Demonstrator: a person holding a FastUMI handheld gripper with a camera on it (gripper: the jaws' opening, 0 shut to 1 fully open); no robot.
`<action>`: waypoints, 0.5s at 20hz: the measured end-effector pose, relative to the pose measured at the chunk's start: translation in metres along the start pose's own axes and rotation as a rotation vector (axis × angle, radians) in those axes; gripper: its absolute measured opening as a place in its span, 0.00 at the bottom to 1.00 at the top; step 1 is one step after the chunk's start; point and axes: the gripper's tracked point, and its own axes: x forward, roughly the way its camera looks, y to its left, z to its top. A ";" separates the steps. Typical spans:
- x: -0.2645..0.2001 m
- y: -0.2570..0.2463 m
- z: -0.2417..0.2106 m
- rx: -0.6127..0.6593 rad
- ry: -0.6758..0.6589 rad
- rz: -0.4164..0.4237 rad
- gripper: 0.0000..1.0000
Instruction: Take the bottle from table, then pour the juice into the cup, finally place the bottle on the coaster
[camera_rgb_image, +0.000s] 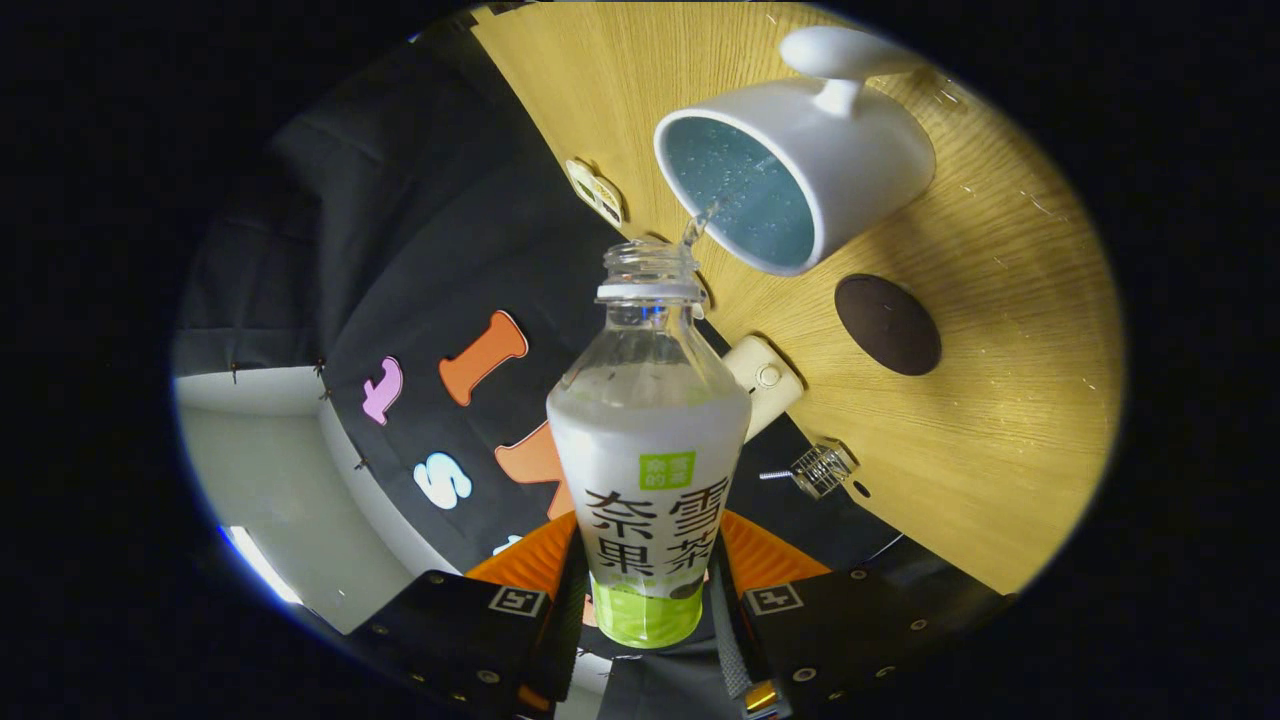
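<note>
My gripper (648, 600) is shut on a clear plastic bottle (648, 450) with a white and green label, one finger on each side of its lower body. The bottle has no cap and is tipped toward a white cup (800, 160) with a blue inside. A thin stream (700, 222) runs from the bottle's mouth over the cup's rim. The whole view is rolled, so the wooden table (1000, 400) slants. A round dark brown coaster (887, 324) lies flat on the table just beside the cup, beyond the fingers.
A small cream box (765, 382) with a round button sits at the table's edge behind the bottle's shoulder. Near it a small wire clip (820, 468) and an oval tag (597, 192) mark the same edge. The black cloth wall hangs past that edge.
</note>
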 end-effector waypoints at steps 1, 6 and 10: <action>0.000 0.000 0.001 0.012 -0.003 0.001 0.58; 0.000 0.009 -0.008 0.085 0.008 0.044 0.58; -0.002 0.009 -0.008 0.094 0.013 0.071 0.58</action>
